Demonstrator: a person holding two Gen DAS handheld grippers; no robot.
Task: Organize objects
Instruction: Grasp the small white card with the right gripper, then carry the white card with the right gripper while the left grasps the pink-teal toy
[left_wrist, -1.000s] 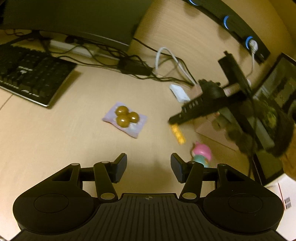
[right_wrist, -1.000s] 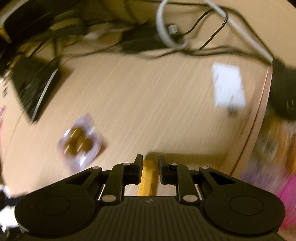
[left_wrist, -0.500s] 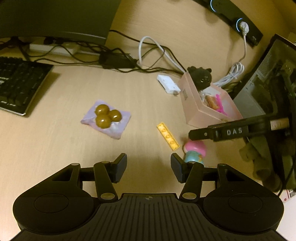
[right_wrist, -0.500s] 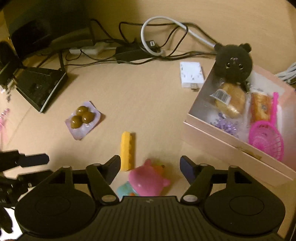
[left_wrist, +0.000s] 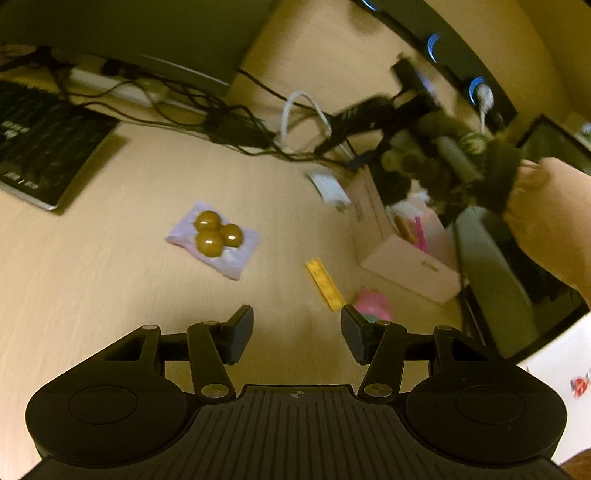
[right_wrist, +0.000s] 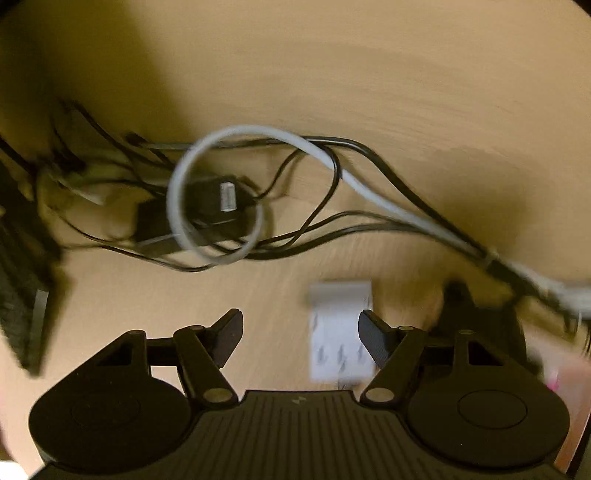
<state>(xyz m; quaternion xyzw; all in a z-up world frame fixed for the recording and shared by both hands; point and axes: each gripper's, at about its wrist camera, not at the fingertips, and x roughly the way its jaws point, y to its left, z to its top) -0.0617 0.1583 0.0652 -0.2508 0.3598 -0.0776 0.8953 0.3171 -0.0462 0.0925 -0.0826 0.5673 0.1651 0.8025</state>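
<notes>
Seen from the left wrist, the left tongs (left_wrist: 297, 328) hang spread and empty over the table (left_wrist: 92, 280). From left to right lie a keyboard (left_wrist: 44, 147), a packet of brown balls (left_wrist: 214, 236), a yellow brick (left_wrist: 325, 284), a pink toy (left_wrist: 371, 304) and a pink box (left_wrist: 406, 258). Right tongs (right_wrist: 301, 332), spread and empty, hover above a white adapter (right_wrist: 341, 332) near tangled cables (right_wrist: 295, 206).
</notes>
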